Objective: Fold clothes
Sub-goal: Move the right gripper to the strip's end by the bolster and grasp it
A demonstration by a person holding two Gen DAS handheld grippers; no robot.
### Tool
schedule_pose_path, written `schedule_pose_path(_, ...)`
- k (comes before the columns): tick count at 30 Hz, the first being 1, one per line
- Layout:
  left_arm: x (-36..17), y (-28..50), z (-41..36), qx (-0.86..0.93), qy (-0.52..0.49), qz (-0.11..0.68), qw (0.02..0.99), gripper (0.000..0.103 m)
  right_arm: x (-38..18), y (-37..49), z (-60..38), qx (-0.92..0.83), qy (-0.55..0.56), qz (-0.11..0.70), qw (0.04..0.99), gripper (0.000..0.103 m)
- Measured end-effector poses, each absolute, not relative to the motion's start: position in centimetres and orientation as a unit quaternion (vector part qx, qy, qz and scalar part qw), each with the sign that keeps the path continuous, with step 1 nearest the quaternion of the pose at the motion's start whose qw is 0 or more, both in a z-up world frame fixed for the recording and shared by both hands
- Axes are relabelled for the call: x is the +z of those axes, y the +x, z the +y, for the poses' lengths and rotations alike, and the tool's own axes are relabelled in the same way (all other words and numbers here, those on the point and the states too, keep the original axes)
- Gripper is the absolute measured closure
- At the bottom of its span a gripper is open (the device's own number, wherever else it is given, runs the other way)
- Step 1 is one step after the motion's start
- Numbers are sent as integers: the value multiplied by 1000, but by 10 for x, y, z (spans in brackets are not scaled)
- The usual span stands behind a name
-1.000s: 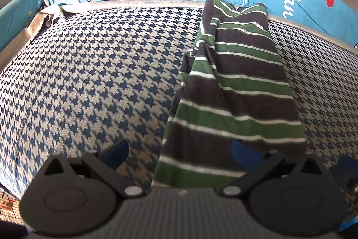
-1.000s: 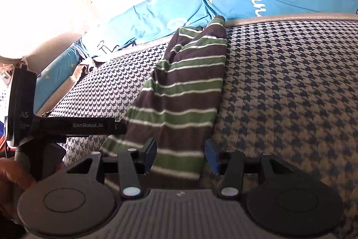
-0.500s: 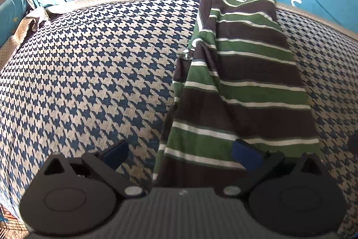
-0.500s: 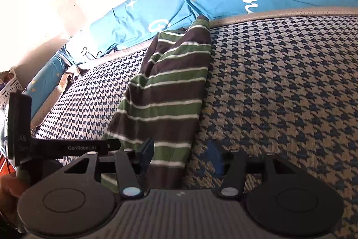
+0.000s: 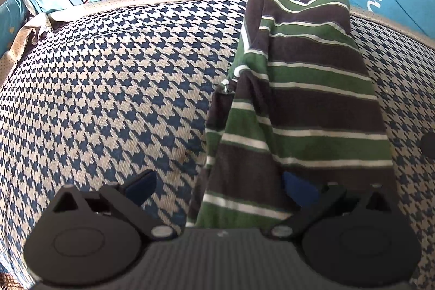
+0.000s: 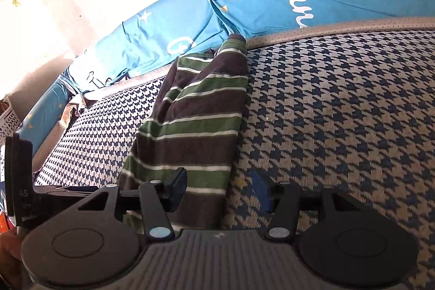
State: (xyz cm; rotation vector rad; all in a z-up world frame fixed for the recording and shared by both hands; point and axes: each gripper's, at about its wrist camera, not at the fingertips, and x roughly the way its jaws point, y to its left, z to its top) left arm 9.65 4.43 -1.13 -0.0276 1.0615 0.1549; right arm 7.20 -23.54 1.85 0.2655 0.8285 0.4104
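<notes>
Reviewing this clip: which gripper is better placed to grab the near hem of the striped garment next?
Probably the left gripper: its open jaws straddle the striped garment's near hem. The right gripper, also open, spans only its right edge, mostly over houndstooth cover.

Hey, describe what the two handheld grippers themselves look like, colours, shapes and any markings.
Both are matte black plastic. The left gripper has two round discs at its base, a ribbed grey centre panel, angled linkage arms with small white pivot caps, and blue pads on its fingers. The right gripper has the same build. In the right wrist view, the left gripper's black body shows white letters "AS".
</notes>
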Motion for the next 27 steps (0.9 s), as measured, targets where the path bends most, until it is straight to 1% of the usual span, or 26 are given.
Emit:
schedule_pose_path(23,-14,122,84,120,-91,516,843,0,0,185,-221,218,177,365,888,49)
schedule_pose_path(27,-14,123,83,121,-87,519,842,0,-5,204,-224,213,205,362,884,49)
